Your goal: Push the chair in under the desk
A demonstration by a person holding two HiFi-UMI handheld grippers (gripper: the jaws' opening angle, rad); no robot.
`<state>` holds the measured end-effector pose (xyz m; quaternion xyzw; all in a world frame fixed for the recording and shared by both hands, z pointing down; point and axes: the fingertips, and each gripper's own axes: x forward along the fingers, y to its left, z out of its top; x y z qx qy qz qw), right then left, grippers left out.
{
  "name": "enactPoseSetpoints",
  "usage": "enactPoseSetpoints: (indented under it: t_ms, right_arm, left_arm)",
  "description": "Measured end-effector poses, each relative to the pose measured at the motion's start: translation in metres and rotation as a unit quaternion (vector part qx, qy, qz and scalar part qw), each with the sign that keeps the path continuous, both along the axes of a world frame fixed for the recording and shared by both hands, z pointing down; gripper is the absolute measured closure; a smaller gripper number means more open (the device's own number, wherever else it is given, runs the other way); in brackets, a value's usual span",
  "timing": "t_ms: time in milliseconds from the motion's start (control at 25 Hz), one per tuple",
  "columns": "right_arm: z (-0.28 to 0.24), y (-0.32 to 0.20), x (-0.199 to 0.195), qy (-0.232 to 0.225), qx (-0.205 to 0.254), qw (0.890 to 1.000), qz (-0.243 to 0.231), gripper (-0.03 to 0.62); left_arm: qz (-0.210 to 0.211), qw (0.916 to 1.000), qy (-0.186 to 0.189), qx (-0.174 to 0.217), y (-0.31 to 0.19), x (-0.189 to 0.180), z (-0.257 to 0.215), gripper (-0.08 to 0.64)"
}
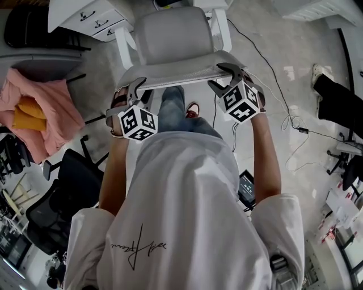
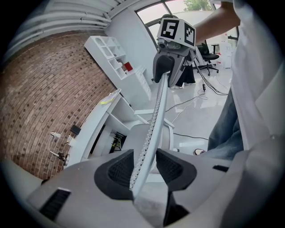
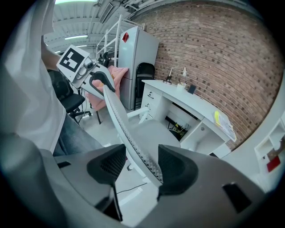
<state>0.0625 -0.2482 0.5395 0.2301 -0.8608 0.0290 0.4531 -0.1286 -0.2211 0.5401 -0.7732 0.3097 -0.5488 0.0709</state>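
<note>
The white chair (image 1: 170,42) stands with its seat turned toward the white desk (image 1: 85,16) just beyond it. The seat's front is close to the desk's opening, but I cannot tell whether any of it is under the top. The person stands right behind the chair, and both tools are on the top rim of its mesh back. The left gripper (image 1: 134,89) clamps the rim near the chair's left corner, and the right gripper (image 1: 226,76) clamps it near the right corner, with the rim filling the gap between each pair of pads. A pink cloth (image 1: 37,110) lies well off the chair's left side, and cables (image 1: 286,122) trail across the floor off its right.
</note>
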Motion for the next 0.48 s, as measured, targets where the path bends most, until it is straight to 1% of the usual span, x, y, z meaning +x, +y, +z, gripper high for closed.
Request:
enactPoseSetpoints:
  t_ms: [160,480]
  right_arm:
    - [0.0,-0.01,-0.001,0.002,0.004,1.0,-0.001,0.347]
    - [0.0,-0.027,-0.006,0.007,0.009,1.0,-0.001,0.347]
  left_arm:
    - [0.0,1.0,-0.001,0.01,-0.011,-0.001,-0.001,0.406]
    - [-0.004,0.9999,-0.003,0.01,-0.028,-0.006,-0.001,0.403]
